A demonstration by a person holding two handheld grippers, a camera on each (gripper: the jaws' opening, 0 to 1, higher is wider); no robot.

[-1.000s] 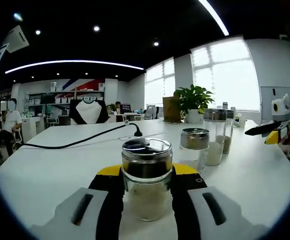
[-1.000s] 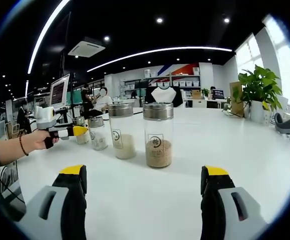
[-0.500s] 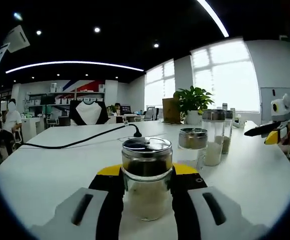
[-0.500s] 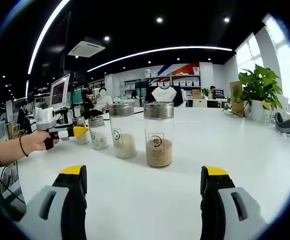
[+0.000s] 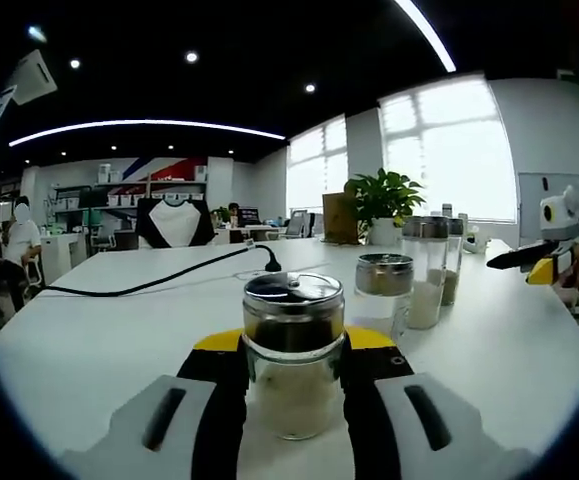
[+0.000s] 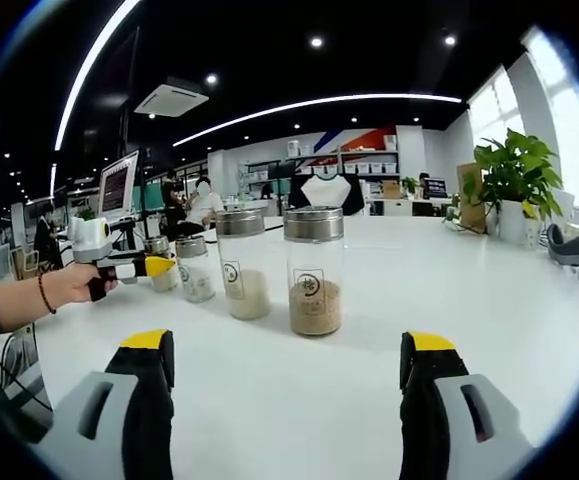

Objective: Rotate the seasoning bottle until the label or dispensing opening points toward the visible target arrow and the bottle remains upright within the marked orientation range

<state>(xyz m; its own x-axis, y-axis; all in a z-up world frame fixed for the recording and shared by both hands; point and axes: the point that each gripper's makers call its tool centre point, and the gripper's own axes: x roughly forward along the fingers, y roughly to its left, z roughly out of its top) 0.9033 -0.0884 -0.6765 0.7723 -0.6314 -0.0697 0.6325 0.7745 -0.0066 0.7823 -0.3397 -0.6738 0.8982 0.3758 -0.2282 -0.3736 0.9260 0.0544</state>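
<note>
A short glass seasoning jar [image 5: 294,350] with a shiny metal lid and pale contents stands upright on the white table [image 5: 99,350]. My left gripper [image 5: 294,340] is shut on it, one black jaw on each side. In the right gripper view, that jar [image 6: 160,262] is partly hidden behind the left gripper [image 6: 147,266], which a hand [image 6: 64,283] holds. My right gripper [image 6: 289,345] is open over bare table, short of a tall jar of brown seasoning [image 6: 315,272]. It also shows at the far right in the left gripper view [image 5: 531,264]. I see no arrow mark.
A short jar [image 5: 385,294] and two tall jars [image 5: 426,272] stand in a row to the right of the held jar. From the other side they are a short jar [image 6: 195,268] and a white-filled tall jar [image 6: 242,264]. A black cable [image 5: 159,281] crosses the table; a potted plant [image 5: 384,205] stands behind.
Both views have shifted very slightly. The held jar, the other jars and both grippers keep their places and states.
</note>
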